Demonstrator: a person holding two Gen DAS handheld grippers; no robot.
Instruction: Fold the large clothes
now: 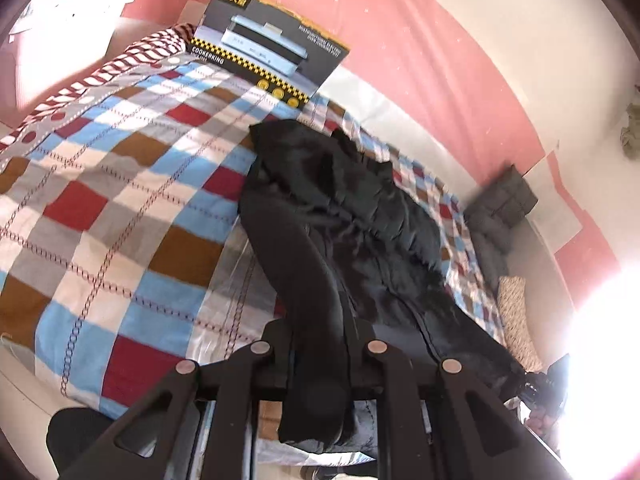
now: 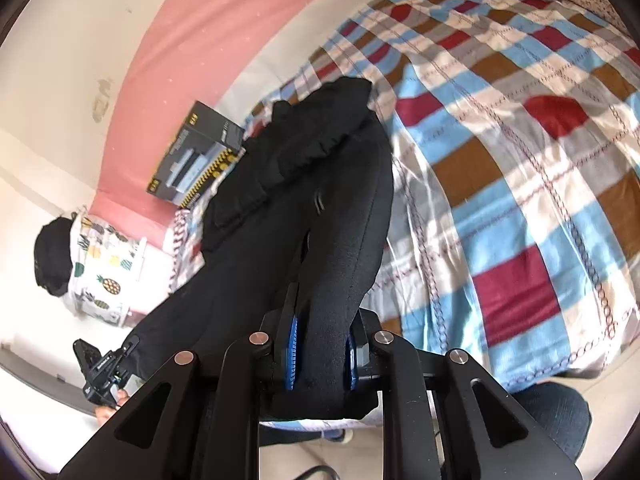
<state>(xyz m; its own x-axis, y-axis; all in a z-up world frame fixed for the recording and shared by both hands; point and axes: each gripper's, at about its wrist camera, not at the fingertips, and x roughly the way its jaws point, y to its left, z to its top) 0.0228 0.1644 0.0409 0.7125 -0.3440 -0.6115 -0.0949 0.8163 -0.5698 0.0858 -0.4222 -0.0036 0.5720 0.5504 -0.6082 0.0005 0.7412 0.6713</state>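
A large black garment [image 1: 352, 208] of thick, matte cloth is pinched at its near edge between the fingers of the left gripper [image 1: 320, 360] and, at another edge, between the blue pads of the right gripper [image 2: 320, 356]. From each grip a taut fold runs forward and away. Beyond the fingertips the rest lies bunched and crumpled on the checked bedspread [image 1: 120, 200], a rumpled heap at its far end. A short flap hangs below each gripper.
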